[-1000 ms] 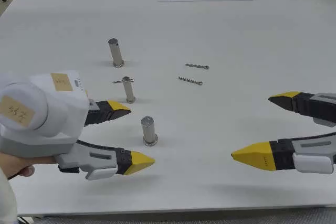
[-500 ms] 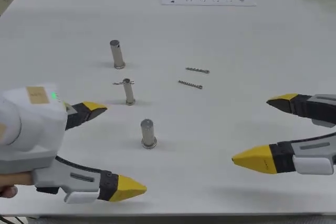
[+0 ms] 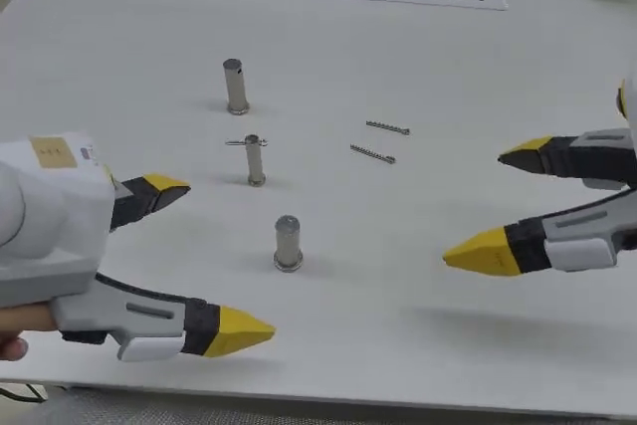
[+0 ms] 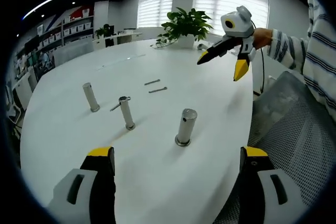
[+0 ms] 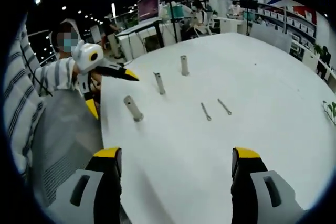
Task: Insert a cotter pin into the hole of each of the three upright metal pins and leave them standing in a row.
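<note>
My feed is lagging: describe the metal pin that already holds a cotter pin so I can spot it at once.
On the white table, three upright metal pins stand in a line left of two loose cotter pins. It is the middle pin, with a cotter pin sticking sideways through its top; its two neighbours are bare.

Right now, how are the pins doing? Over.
Left gripper open, right gripper open, both empty. Middle pin pinned; two cotter pins lie loose. Nothing blocking.
</note>
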Motion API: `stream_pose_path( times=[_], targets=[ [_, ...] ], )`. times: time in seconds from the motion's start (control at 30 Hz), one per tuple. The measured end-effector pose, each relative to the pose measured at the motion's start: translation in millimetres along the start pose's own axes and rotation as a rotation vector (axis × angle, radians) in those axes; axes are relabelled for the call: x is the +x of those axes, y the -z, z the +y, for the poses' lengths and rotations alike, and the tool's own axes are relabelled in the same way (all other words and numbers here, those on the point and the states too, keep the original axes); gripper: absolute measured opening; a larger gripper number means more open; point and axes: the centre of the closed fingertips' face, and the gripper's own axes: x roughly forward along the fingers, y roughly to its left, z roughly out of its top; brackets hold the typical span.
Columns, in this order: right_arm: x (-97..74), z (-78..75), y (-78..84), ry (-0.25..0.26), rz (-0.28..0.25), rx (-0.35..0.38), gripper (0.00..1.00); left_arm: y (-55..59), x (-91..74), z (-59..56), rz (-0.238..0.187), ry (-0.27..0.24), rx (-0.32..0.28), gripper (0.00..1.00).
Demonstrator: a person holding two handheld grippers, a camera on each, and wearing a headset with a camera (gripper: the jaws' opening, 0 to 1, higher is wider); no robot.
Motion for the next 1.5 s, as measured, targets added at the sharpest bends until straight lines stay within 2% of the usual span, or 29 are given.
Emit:
stream_pose_path(
  times=[0.17,0.23,0.3,0.43,0.53,0.67,0.77,0.8,0.9,1.13,1.23,1.5],
  targets=[
    [11.6,-6.3,-6.6,-0.032,0.044,-0.036,0.85,2.1,-0.6,1.7,0.010,0.002,0.009,0.99],
    [19.2,-7.0,-9.9,-0.066,0.053,-0.053,0.82,2.1,-0.7,1.3,0.012,0.004,0.009,0.99],
    [25.0,-9.6,-10.3,-0.075,0.074,-0.057,0.75,2.0,-0.5,0.9,0.012,0.006,0.008,0.99],
    [41.0,-16.4,-12.4,-0.087,0.122,-0.082,0.73,0.6,-1.0,0.6,0.021,0.005,0.025,0.99],
    [51.5,-20.5,-17.5,-0.096,0.132,-0.082,0.70,-2.8,-0.4,0.0,0.003,0.016,0.015,0.98],
    [65.8,-20.7,-26.3,-0.119,0.139,-0.084,0.66,-1.7,-0.1,1.8,0.012,0.020,0.010,0.98],
    [74.9,-24.5,-29.4,-0.120,0.152,-0.090,0.65,-0.2,-0.1,3.4,0.016,0.019,0.010,0.98],
    [77.7,-26.3,-27.1,-0.118,0.178,-0.092,0.63,-0.6,0.1,4.7,0.006,0.018,0.006,0.97],
    [84.4,-29.9,-27.7,-0.111,0.197,-0.107,0.60,-0.5,0.6,9.5,-0.015,0.006,-0.027,0.93],
    [96.0,-38.7,-34.5,-0.100,0.217,-0.120,0.57,4.5,-1.1,14.6,0.003,-0.002,-0.034,0.91],
    [99.1,-39.4,-34.3,-0.106,0.230,-0.130,0.53,5.4,-1.4,16.0,0.004,-0.009,-0.041,0.90],
    [105.9,-36.2,-29.9,-0.117,0.266,-0.171,0.51,4.0,-0.3,14.6,-0.010,-0.021,-0.048,0.86]
  ],
)
